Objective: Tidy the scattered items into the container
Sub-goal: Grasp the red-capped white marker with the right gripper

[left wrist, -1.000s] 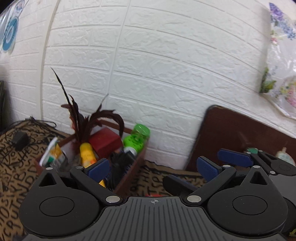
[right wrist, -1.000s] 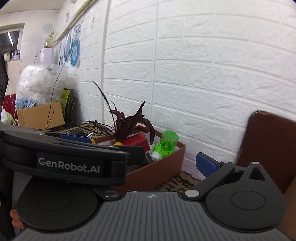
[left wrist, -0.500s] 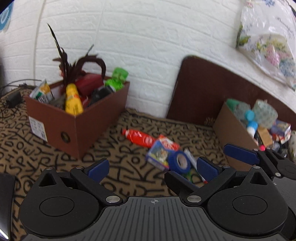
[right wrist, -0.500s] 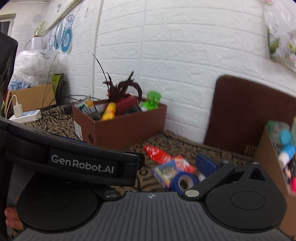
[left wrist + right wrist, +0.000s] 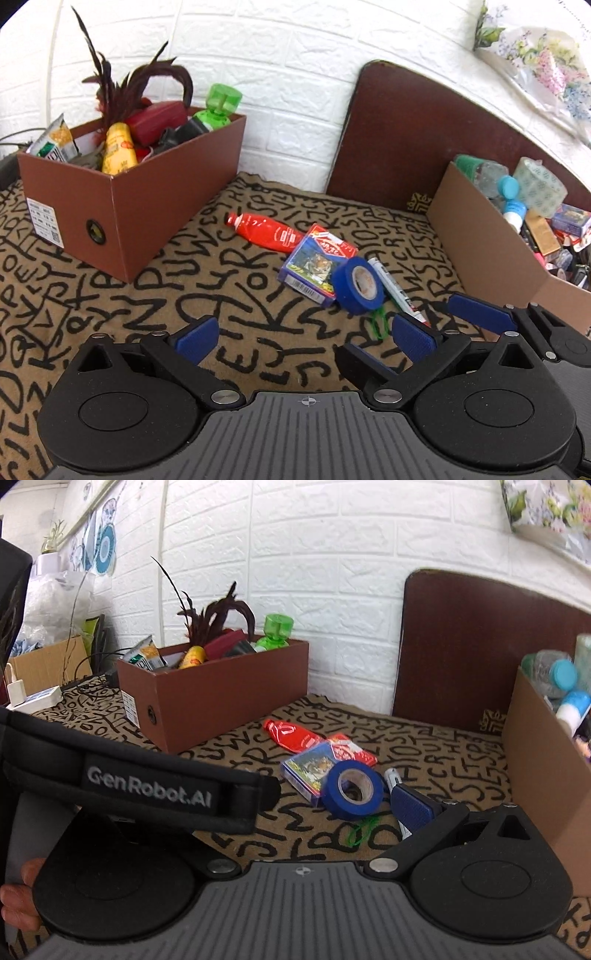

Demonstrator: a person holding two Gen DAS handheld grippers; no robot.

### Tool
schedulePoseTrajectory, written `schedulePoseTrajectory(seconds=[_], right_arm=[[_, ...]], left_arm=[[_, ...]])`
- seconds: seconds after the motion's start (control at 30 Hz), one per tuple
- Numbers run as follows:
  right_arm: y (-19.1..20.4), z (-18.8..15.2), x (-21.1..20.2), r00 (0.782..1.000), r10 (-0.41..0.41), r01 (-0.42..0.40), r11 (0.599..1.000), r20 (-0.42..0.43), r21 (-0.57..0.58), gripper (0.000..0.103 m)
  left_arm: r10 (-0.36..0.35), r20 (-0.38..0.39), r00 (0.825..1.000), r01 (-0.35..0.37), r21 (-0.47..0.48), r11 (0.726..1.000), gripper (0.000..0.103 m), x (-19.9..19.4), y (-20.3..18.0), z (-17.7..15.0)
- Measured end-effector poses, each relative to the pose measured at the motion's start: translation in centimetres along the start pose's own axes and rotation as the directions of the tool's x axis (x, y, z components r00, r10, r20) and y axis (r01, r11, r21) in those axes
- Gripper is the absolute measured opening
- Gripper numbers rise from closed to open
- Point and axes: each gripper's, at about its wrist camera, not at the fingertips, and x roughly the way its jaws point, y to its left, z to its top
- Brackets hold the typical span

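A red tube [image 5: 266, 230], a blue-and-red card box [image 5: 314, 266], a blue tape roll [image 5: 358, 284], a white pen [image 5: 395, 291] and a green loop of string [image 5: 378, 325] lie scattered on the lettered cloth. The brown box [image 5: 125, 206] stands at left, holding feathers, a yellow bottle and a green bottle. My left gripper [image 5: 304, 338] hovers open and empty, short of the tape. My right gripper [image 5: 303, 812] is open too, with one pad [image 5: 410, 805] beside the pen [image 5: 391, 779] and tape roll [image 5: 351, 788]. Its other finger is hidden behind the left gripper's strap [image 5: 147, 786].
A tan cardboard box [image 5: 480, 236] full of bottles and packets stands at right. A dark brown board [image 5: 406, 140] leans on the white brick wall. A power strip with charger [image 5: 33, 698] and cables lie at far left. A person's fingers [image 5: 18, 893] hold the left gripper.
Both views have tilted down and drawn back from the wall and brown box. The cloth and the scattered items now show. Both grippers stay open.
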Motion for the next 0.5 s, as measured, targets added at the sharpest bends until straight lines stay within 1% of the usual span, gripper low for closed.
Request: schedulePoseTrajectory(seconds=[0.07, 0.17, 0.3, 0.33, 0.4, 0.43, 0.5], right_arm=[[-0.4, -0.3, 0.7, 1.0, -0.024, 0.024, 1.0, -0.018, 0.0, 0.102], [-1.0, -0.8, 1.7, 0.996, -0.065, 0.064, 0.998, -0.055, -0.016, 0.099], [-1.8, -1.3, 2.7, 0.992, -0.074, 0.071, 0.997, -0.101, -0.027, 0.088], [-2.0, -1.3, 2.9, 0.991, -0.077, 0.075, 0.997, -0.108, -0.03, 0.086], [-2.4, -1.4, 3.2, 0.989, -0.09, 0.087, 0.996, -0.119, -0.032, 0.08], [-2.6, -1.4, 3.4, 0.987, -0.098, 0.095, 0.995, -0.124, -0.03, 0.079], [-3.3, -1.2, 3.7, 0.985, -0.113, 0.111, 0.994, -0.134, -0.018, 0.074]], left_arm=[[-0.005, -0.018, 1.0, 0.005, -0.002, 1.0, 0.1, 0.6, 0.2, 0.0], [-0.034, -0.049, 0.998, 0.034, -0.002, 0.999, 0.095, 1.6, 0.3, 0.0], [-0.06, -0.068, 0.996, 0.059, -0.006, 0.998, 0.088, 2.9, 0.1, -0.2], [-0.064, -0.068, 0.996, 0.064, -0.008, 0.998, 0.088, 3.2, 0.0, -0.1], [-0.052, -0.059, 0.997, 0.052, 0.0, 0.999, 0.087, 3.8, -0.2, 0.1], [-0.042, -0.052, 0.998, 0.042, 0.006, 0.999, 0.087, 4.1, -0.2, 0.2], [-0.027, -0.047, 0.999, 0.028, 0.012, 1.0, 0.084, 4.9, -0.2, 0.6]])
